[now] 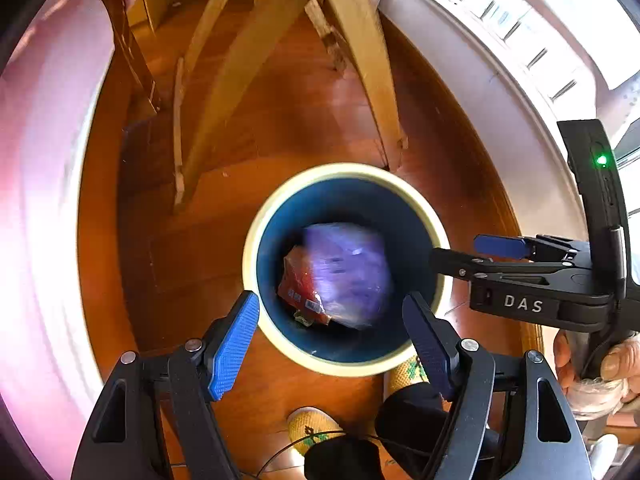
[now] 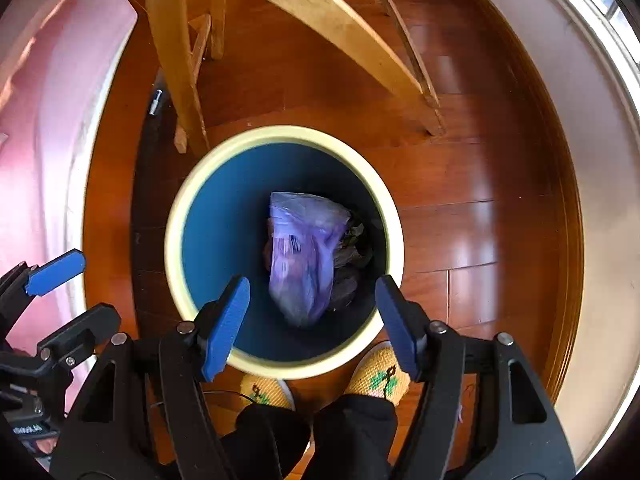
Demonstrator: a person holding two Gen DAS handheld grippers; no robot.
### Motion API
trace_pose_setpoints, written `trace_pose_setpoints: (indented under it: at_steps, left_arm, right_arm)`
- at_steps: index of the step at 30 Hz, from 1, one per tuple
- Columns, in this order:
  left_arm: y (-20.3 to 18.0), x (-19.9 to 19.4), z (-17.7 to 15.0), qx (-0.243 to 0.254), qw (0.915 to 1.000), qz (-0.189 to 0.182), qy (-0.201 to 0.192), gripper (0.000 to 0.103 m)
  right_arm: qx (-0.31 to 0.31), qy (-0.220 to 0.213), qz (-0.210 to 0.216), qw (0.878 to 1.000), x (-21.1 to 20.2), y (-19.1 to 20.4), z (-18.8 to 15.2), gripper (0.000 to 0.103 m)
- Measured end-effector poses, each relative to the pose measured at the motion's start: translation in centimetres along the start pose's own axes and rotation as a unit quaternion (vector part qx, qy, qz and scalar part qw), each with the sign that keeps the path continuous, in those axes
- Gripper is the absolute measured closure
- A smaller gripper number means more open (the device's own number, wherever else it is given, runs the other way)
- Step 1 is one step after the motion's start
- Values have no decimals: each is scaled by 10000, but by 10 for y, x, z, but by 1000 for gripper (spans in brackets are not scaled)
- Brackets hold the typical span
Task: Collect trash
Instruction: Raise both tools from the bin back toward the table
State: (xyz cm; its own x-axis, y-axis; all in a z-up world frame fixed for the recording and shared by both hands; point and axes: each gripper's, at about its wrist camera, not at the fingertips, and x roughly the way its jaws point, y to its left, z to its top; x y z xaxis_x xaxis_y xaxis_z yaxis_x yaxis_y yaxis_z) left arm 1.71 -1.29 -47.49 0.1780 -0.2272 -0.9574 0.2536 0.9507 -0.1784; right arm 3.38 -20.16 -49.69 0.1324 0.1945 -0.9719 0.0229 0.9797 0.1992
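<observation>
Wood floor (image 2: 460, 184); crumpled purple bag (image 2: 304, 256) in bin (image 2: 280, 134); both grippers spread, empty.

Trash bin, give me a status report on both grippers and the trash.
Left gripper open, empty; right gripper open, empty. Purple plastic bag and red wrapper inside blue bin. Nothing in the way.

Glossy reddish wood floor (image 2: 460, 184), pale wooden chair legs (image 2: 172, 60), white baseboard (image 1: 472, 92), yellow knitted slippers (image 2: 380, 376), pink fabric (image 2: 36, 128)
</observation>
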Motion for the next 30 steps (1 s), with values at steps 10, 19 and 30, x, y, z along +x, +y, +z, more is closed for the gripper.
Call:
trace_pose_setpoints:
  at_steps: [10,19,30]
  left_arm:
    - [-23,-132,20,-65,9994,106,-323,28]
    - [-35,-278,47,-205,9972,139,-708,28]
    - [-23,-417,67,-511,9904,330,-1242,28]
  right_arm:
    - [114,-143,59,9998,-130,25,-6,40]
    - [145,-600,207,9979,-286,54,-3,40]
    - [-74,-1571,234,9873,-435,105,-4,40]
